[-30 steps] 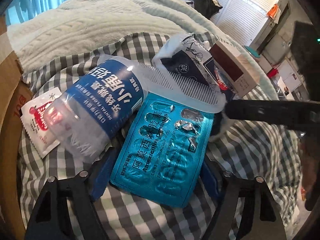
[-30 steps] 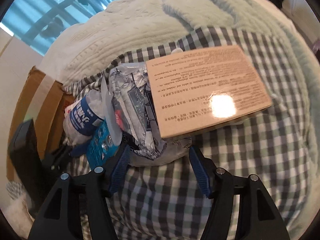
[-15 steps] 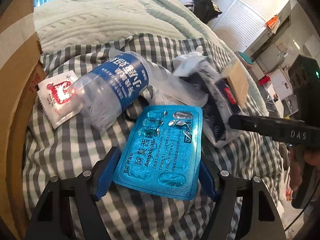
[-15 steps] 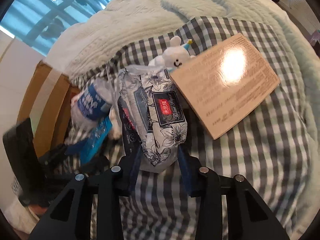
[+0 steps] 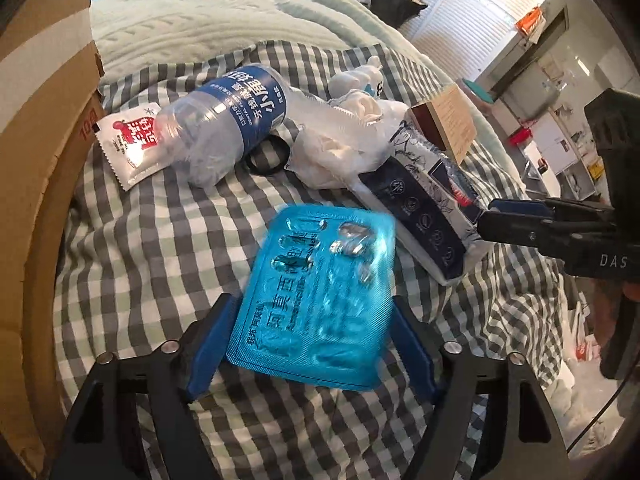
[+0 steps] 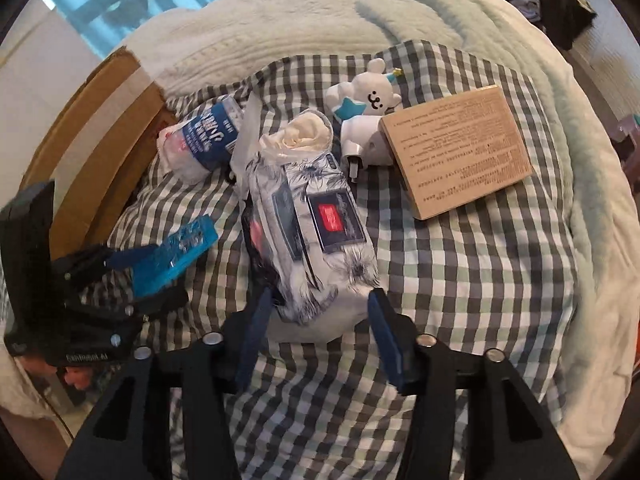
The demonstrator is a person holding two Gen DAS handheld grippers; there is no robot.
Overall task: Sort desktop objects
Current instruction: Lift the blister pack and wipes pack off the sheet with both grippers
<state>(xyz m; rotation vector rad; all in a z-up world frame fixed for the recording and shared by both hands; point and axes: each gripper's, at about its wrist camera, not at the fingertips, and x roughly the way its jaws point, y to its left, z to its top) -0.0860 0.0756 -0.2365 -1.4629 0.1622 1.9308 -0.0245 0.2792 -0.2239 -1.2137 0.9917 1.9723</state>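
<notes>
My left gripper (image 5: 312, 344) is shut on a blue blister pack of pills (image 5: 320, 296) and holds it above the checked cloth (image 5: 152, 248); the pack also shows in the right wrist view (image 6: 176, 252). My right gripper (image 6: 316, 340) is shut on a floral tissue pack (image 6: 316, 236) and holds it; the pack also shows in the left wrist view (image 5: 424, 208). On the cloth lie a clear bottle with a blue label (image 5: 236, 116), a red-and-white sachet (image 5: 128, 140), a white plush toy (image 6: 368, 96), a white plug (image 6: 364, 144) and a tan box (image 6: 456, 148).
A cardboard box (image 5: 36, 152) stands at the left edge of the cloth. A black hair tie (image 5: 268, 156) and a crumpled white bag (image 5: 344, 144) lie by the bottle. A pale green blanket (image 6: 360, 12) surrounds the cloth. Room furniture (image 5: 552, 92) is at the far right.
Both grippers have pulled back and up with their loads. The blister pack has come away from the bottle. The tissue pack has come away from the tan box, and the plush toy and plug now show.
</notes>
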